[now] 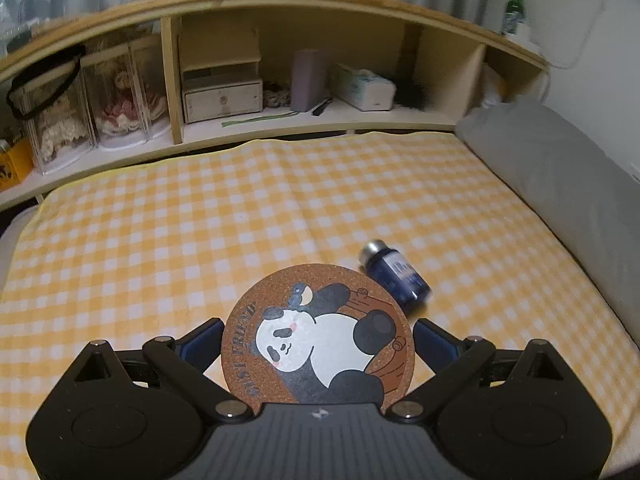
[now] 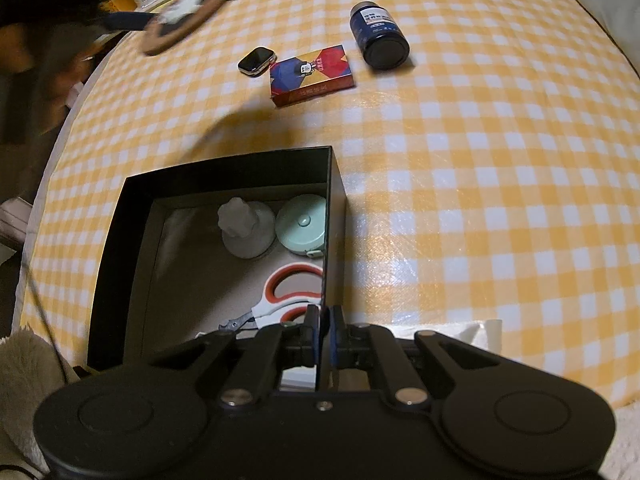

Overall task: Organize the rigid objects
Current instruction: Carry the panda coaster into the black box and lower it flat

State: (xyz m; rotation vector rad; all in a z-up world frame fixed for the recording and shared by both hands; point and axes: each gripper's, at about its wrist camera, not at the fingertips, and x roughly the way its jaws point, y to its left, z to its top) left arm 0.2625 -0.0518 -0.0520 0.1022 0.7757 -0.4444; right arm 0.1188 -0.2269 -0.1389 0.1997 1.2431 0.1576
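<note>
Sideways, the blue bottle point(image 2: 379, 36) points its cap away; left jaws pinch the coaster point(image 1: 316, 334), right jaws the box wall point(image 2: 329, 236).

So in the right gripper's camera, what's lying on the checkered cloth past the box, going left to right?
Watch → card box → blue bottle.

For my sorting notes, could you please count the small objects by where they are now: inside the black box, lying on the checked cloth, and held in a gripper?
Inside the black box: 3 (grey figurine, mint tape measure, scissors)
Lying on the checked cloth: 3 (blue bottle, card box, smartwatch)
Held in the left gripper: 1 (panda coaster)
Total: 7
</note>
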